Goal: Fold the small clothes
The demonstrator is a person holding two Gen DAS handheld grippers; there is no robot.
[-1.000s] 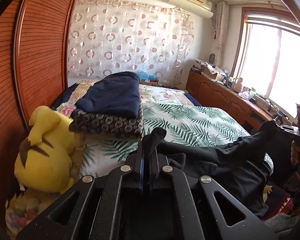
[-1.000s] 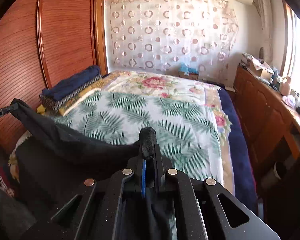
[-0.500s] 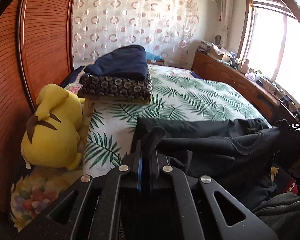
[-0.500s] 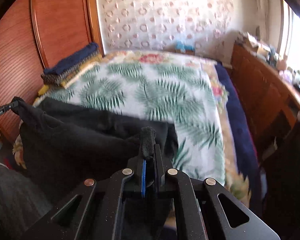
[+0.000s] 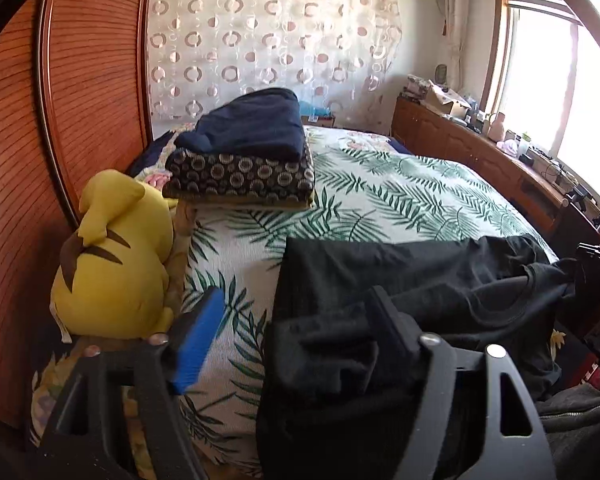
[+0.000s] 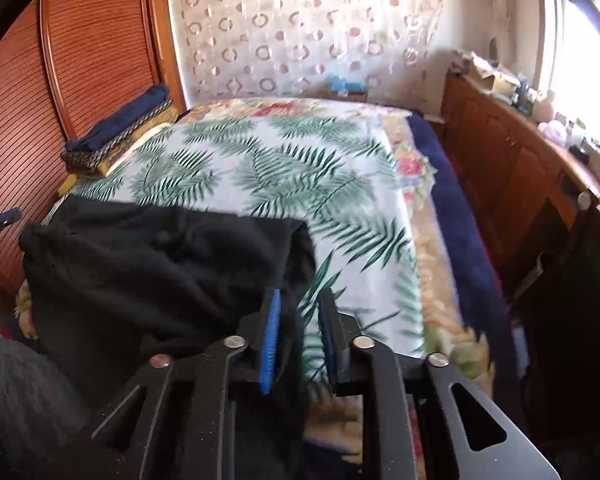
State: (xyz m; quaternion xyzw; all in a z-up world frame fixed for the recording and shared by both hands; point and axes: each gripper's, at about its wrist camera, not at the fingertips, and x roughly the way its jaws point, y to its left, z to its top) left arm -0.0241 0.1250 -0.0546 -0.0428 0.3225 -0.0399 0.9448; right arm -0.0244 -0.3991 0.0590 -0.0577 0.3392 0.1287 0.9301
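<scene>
A black garment (image 5: pixel 400 280) lies spread across the near edge of the leaf-print bed (image 5: pixel 400 192). My left gripper (image 5: pixel 296 320) is opening, its jaws wide apart. The garment's corner slumps between them against the right finger, and the blue pad (image 5: pixel 196 340) is bare. In the right wrist view the same black garment (image 6: pixel 160 264) lies to the left. My right gripper (image 6: pixel 300 320) is opening too, with a fold of the cloth hanging loose in the gap beside the blue pad (image 6: pixel 270 340). The right gripper (image 5: pixel 596 256) shows at the far right of the left wrist view.
A stack of folded blankets (image 5: pixel 244 168) and a yellow plush toy (image 5: pixel 112 264) sit at the bed's left side against a wooden wardrobe (image 5: pixel 80 100). A cluttered wooden cabinet (image 6: pixel 512 184) runs under the window on the right. Grey clothing of the person (image 6: pixel 20 392) is near.
Both grippers, shut on the black garment before, have parted their jaws and let it go. The garment, held stretched above the bed a second ago, now rests on the bed.
</scene>
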